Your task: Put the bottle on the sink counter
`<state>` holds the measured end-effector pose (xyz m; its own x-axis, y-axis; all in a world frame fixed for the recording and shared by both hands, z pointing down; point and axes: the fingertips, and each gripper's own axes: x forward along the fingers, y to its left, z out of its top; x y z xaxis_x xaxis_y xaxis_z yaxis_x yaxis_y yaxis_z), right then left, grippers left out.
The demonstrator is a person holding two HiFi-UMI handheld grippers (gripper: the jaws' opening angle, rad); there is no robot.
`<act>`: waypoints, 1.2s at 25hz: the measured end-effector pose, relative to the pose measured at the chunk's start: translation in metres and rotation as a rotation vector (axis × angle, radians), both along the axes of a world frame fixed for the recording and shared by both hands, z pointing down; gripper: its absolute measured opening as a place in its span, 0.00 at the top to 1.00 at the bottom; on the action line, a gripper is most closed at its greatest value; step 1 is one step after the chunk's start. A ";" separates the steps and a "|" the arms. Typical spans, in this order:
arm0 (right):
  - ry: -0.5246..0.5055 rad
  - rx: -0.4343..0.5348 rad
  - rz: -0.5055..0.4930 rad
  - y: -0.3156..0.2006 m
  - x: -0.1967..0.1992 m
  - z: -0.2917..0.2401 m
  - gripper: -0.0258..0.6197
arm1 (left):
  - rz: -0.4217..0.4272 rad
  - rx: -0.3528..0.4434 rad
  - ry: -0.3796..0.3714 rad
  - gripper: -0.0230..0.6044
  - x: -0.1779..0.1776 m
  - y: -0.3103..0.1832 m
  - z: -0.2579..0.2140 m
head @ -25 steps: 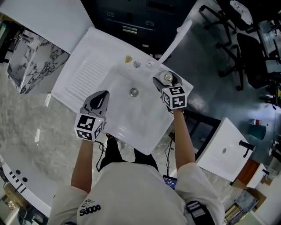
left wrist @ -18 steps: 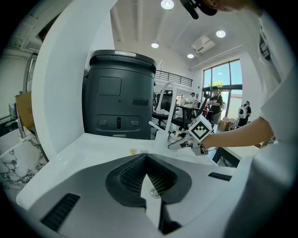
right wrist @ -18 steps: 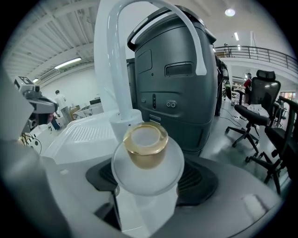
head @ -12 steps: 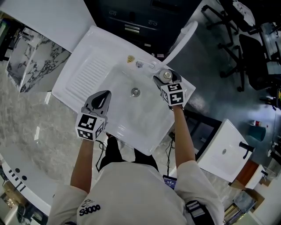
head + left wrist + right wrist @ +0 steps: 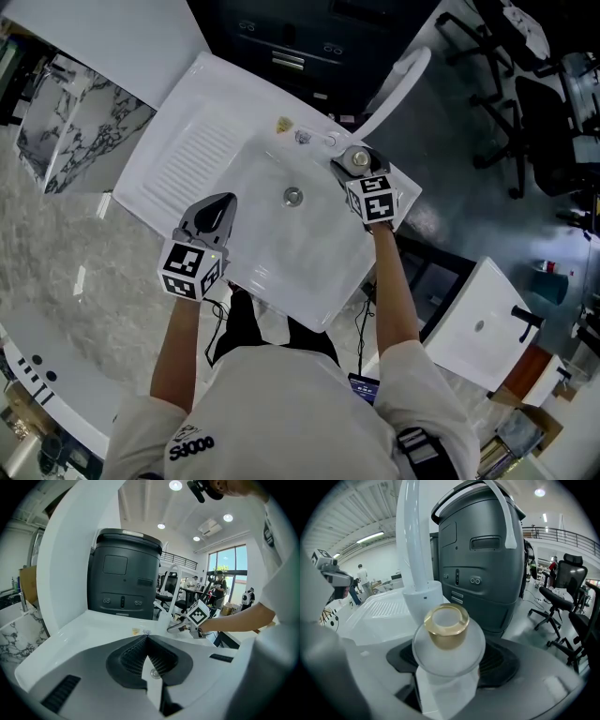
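Frosted white with a gold cap, the bottle point(image 5: 449, 644) is clamped between the right gripper's point(image 5: 356, 167) jaws at the far right corner of the sink point(image 5: 281, 262), just beside the base of the white faucet point(image 5: 412, 550). Whether it rests on the counter cannot be told. The drain point(image 5: 292, 196) lies in the basin between the two grippers. The left gripper point(image 5: 214, 214) hovers over the basin's near left edge, jaws pressed together with nothing between them. A ribbed drainboard point(image 5: 192, 155) fills the sink's left end.
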<state>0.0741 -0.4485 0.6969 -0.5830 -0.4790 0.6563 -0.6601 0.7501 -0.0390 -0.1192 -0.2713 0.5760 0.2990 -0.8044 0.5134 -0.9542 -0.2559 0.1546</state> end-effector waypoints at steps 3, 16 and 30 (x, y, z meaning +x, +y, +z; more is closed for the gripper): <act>0.004 0.028 -0.003 0.001 0.000 0.001 0.42 | -0.002 0.000 0.002 0.96 0.001 0.001 0.001; 0.002 0.039 -0.010 0.004 0.003 0.003 0.42 | -0.010 -0.007 -0.007 0.96 -0.002 0.013 0.004; -0.048 -0.036 0.052 0.029 0.029 -0.002 0.42 | -0.023 0.007 -0.003 0.96 -0.002 0.027 0.000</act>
<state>0.1032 -0.4199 0.6953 -0.5893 -0.4861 0.6454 -0.6949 0.7124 -0.0978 -0.1215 -0.2438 0.5760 0.2788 -0.8145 0.5087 -0.9603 -0.2349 0.1502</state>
